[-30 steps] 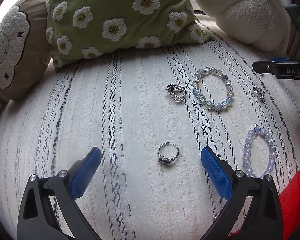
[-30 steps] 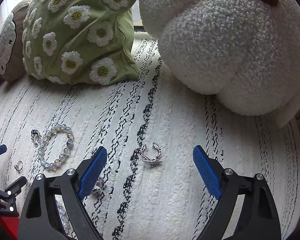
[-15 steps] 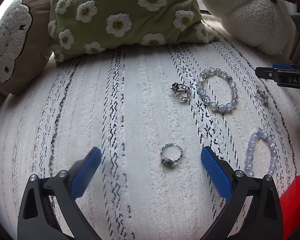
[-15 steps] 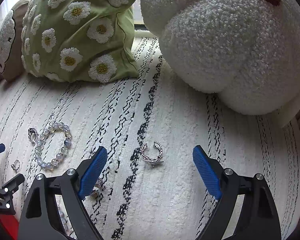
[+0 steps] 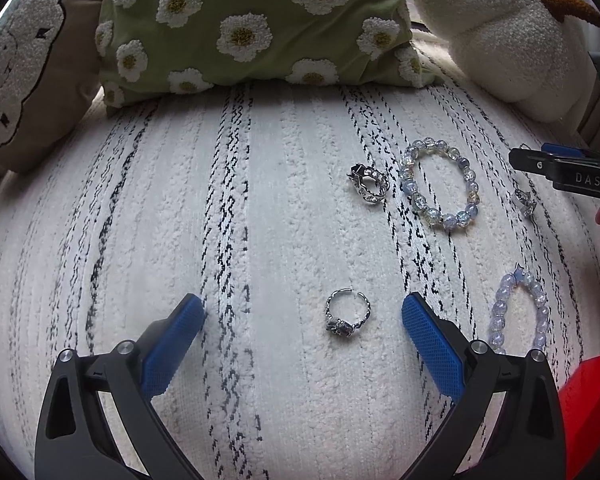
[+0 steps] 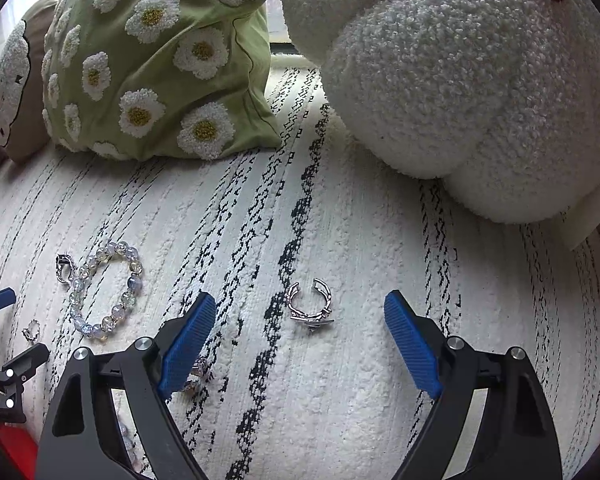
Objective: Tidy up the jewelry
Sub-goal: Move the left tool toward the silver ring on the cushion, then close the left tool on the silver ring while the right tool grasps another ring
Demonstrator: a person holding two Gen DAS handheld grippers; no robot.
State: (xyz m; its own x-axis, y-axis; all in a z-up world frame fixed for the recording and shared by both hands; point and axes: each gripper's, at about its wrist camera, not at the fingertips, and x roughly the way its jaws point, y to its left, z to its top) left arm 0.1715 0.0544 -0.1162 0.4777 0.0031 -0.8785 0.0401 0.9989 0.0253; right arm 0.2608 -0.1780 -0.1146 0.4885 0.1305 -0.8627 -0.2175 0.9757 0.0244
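Two tools hang over the white black-streaked bed cover (image 5: pixel 280 208). Left tool (image 5: pixel 302 326) stands wide around a silver stone-set ring (image 5: pixel 347 314); right tool (image 6: pixel 300 334), jaws closing though untouched, brackets an open silver branch-shaped ring (image 6: pixel 310 304): a pickup seems imminent.

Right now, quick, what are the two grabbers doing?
Left gripper: open, holding nothing, a ring lies between its fingers.
Right gripper: closing, empty, a ring lies between its fingers.

Bare white black-streaked woven bedcover (image 5: pixel 148 216) lies open on the left; green daisy-embroidered cushion (image 5: pixel 260 24) and fluffy white plush pillow (image 6: pixel 460 80) block the far edge.
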